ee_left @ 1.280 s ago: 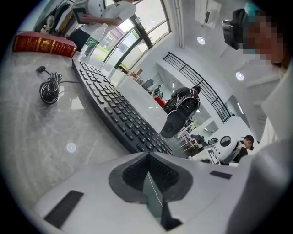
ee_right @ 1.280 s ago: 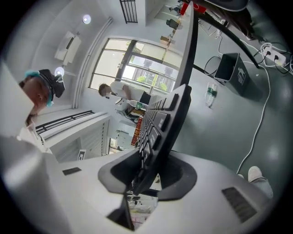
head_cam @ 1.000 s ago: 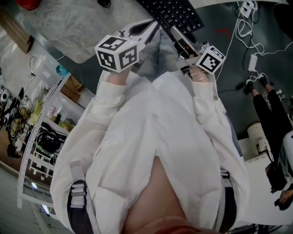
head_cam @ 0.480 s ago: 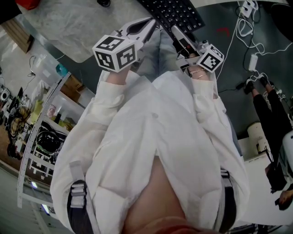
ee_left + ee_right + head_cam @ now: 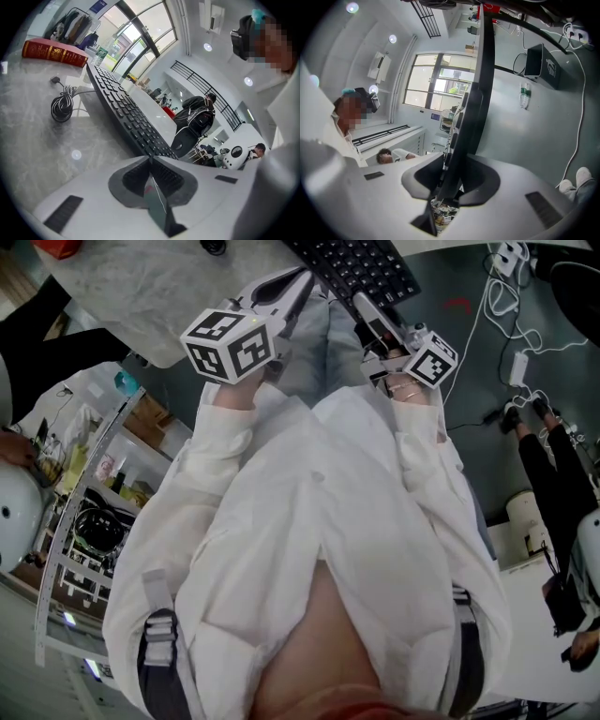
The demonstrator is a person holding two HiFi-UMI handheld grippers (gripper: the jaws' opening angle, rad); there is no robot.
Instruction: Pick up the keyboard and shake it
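Black keyboard (image 5: 361, 268) at top centre, its near end past the marble table (image 5: 141, 296) edge. Right claw (image 5: 452, 171) pinches its edge. Left claw (image 5: 151, 161) is pressed together, empty, just beside it.

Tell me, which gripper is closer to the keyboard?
Right. The right gripper is clamped on the keyboard, whose edge stands between its jaws. The left gripper is shut and empty, its tips beside the keyboard's near end.

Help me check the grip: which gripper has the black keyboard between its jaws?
The right gripper: the black keyboard runs edge-on between its jaws. The left gripper's jaws are shut together, empty.
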